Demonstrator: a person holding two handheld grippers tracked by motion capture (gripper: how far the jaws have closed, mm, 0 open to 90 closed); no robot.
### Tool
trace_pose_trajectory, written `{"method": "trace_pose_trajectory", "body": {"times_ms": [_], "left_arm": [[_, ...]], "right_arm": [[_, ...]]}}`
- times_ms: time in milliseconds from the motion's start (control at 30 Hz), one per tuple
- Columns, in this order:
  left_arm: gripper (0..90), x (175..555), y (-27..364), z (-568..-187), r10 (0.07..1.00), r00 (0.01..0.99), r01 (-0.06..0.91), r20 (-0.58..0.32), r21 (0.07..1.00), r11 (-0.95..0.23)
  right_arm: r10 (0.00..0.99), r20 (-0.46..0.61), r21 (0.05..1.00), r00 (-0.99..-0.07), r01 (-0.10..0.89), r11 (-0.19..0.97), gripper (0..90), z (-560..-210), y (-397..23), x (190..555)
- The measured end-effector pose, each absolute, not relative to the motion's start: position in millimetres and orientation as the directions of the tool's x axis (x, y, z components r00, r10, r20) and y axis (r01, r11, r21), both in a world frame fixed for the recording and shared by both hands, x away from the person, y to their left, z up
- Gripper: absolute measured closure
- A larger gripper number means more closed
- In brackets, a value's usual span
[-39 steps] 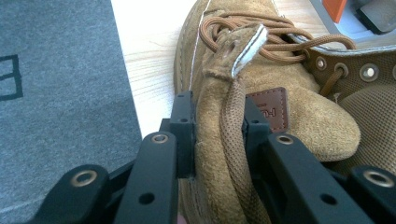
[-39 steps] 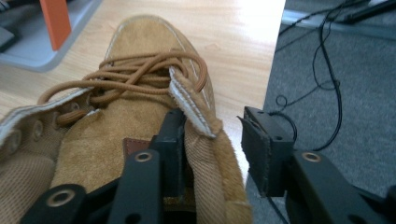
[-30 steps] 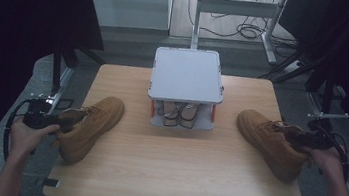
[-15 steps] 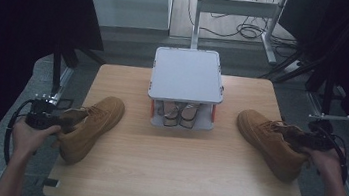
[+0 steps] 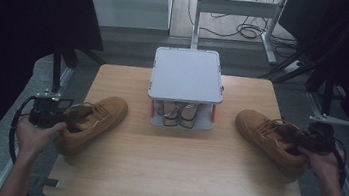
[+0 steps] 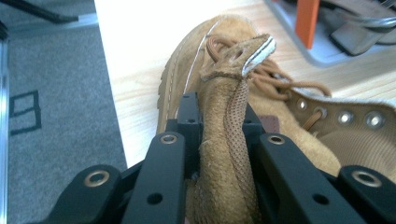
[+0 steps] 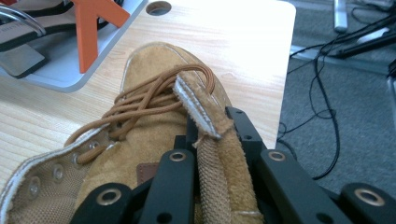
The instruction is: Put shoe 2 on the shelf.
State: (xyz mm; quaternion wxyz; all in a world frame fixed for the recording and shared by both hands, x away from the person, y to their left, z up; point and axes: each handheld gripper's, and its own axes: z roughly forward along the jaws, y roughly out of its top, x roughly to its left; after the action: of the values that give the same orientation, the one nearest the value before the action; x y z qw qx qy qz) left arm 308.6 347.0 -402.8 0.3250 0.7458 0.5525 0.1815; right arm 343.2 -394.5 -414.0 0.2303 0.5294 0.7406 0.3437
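Observation:
Two tan suede lace-up boots lie on the wooden table point(image 5: 173, 173). The left boot point(image 5: 97, 118) point(image 6: 224, 88) is at the table's left edge. My left gripper point(image 5: 62, 114) point(image 6: 219, 116) has just been closing, and its pads now pinch the boot's ankle collar. The right boot point(image 5: 266, 134) point(image 7: 154, 126) rests near the right edge, toe toward the middle. My right gripper point(image 5: 306, 140) point(image 7: 212, 126) has also just been closing and now squeezes that boot's collar wall. A hand holds each gripper.
A grey two-tier rack point(image 5: 188, 74) with orange posts stands at the table's back centre, with a pair of sandals point(image 5: 180, 114) on its lower shelf. Metal frame bars point(image 5: 331, 119) stand off the table's sides. Cables lie on the floor behind.
My left hand and gripper have edged slightly up and in at the left boot's collar. My right hand has stayed put. Both boots lie about where they were.

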Motion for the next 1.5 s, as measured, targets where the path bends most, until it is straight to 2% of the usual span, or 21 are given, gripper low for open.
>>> {"method": "trace_pose_trajectory", "body": {"times_ms": [100,300,533,800,1067,1500], "left_arm": [[77.5,305.5,347.7,-395.5,0.94,0.324,0.683,-0.102,0.714,-0.158],[77.0,302.0,351.1,-379.4,0.931,0.334,0.643,-0.149,0.758,-0.11],[76.9,294.8,346.2,-361.8,0.93,0.343,0.592,-0.13,0.799,-0.107],[76.8,292.4,343.1,-340.3,0.926,0.353,0.549,-0.134,0.831,-0.089],[76.8,289.8,338.2,-318.0,0.917,0.37,0.485,-0.152,0.873,-0.051],[76.5,299.5,324.1,-299.9,0.909,0.375,0.432,-0.181,0.902,0.001]], "right_arm": [[0.943,0.009,0.763,-0.333,0.611,0.209,80.8,-409.1,-393.2,339.7],[0.948,0.044,0.809,-0.314,0.568,0.15,80.7,-395.7,-399.5,329.6],[0.955,0.099,0.876,-0.281,0.48,0.051,80.5,-370.1,-403.3,310.8],[0.953,0.095,0.919,-0.289,0.394,0.028,80.3,-338.2,-394.3,295.1],[0.935,0.167,0.939,-0.312,0.34,-0.054,80.4,-322.6,-377.9,296.8],[0.92,0.193,0.955,-0.34,0.282,-0.096,80.4,-294.7,-339.2,307.6]]}}
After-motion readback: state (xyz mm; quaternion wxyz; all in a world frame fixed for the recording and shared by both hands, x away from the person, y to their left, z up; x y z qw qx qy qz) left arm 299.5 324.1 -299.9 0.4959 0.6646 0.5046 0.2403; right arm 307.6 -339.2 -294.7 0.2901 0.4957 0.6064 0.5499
